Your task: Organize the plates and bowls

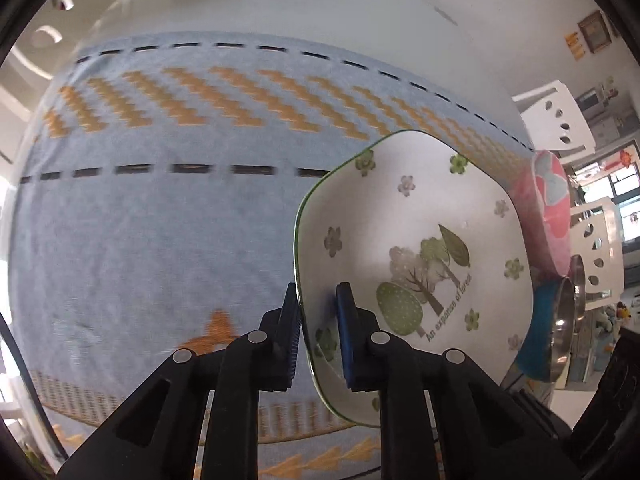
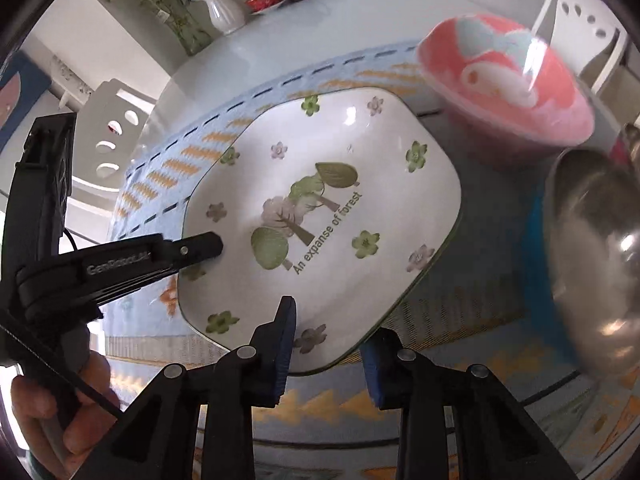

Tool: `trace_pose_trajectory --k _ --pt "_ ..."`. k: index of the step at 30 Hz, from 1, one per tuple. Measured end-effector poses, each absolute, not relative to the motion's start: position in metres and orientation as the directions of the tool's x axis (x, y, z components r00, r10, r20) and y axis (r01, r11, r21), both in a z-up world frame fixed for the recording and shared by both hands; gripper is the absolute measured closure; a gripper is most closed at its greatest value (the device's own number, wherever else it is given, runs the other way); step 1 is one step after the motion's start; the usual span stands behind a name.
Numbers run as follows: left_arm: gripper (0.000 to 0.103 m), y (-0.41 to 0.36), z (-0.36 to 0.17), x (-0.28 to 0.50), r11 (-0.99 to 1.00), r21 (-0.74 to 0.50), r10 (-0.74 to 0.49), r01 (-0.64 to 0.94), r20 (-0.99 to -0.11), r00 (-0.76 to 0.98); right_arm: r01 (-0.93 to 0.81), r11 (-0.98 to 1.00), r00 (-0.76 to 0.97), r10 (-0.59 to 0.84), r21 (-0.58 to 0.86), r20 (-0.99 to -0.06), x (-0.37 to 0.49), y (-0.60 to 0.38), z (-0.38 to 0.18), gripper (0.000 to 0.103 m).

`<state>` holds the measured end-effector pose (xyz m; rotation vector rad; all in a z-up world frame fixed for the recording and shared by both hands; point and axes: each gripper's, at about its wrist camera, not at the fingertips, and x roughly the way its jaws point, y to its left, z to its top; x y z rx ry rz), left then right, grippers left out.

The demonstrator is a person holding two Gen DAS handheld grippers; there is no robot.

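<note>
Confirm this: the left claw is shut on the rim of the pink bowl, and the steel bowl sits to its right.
Not quite. The left claw is shut on the rim of the white tree-print plate, not the pink bowl, as the left wrist view shows. The steel bowl does sit to the right.

White square plate (image 2: 320,216) with rounded corners and a thin green rim, printed with trees, little flowers and the words "An expanse of forest", sits face up on the blue patterned cloth. Just beyond its far right corner there's a pink bowl (image 2: 508,92) with a pale blue bow motif inside, blurred. To the plate's right, a shiny steel bowl (image 2: 596,256), tilted, its rim towards the plate.
</note>
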<state>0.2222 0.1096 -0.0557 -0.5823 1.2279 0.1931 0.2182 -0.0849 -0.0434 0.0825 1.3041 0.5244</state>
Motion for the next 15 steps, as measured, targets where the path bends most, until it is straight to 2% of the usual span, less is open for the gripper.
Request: trace_pose_trajectory --k 4,8,10,13,15 --pt "0.09 0.133 -0.05 0.214 0.837 -0.265 -0.101 -0.48 -0.935 0.34 -0.322 0.862 0.124 0.448 0.391 -0.885 0.209 -0.067 -0.044 0.074" --pt "0.089 0.154 -0.046 0.205 0.813 -0.301 -0.122 -0.499 -0.925 0.359 -0.33 0.813 0.017 0.512 0.479 -0.859 0.202 -0.051 -0.047 0.072" --pt "0.089 0.157 -0.042 0.202 0.802 -0.359 -0.169 -0.478 -0.903 0.396 -0.328 0.797 -0.044 0.523 0.507 -0.851 0.201 -0.054 -0.051 0.065" --pt "0.089 0.147 -0.041 0.202 0.832 -0.309 -0.131 -0.461 -0.917 0.378 -0.317 0.775 -0.139 0.532 0.546 -0.835 0.202 -0.069 -0.054 0.058" --pt "0.089 0.141 -0.048 0.201 0.823 -0.336 -0.167 -0.458 -0.914 0.37 -0.349 0.804 -0.154 0.458 0.482 -0.876 0.201 -0.085 -0.054 0.058"
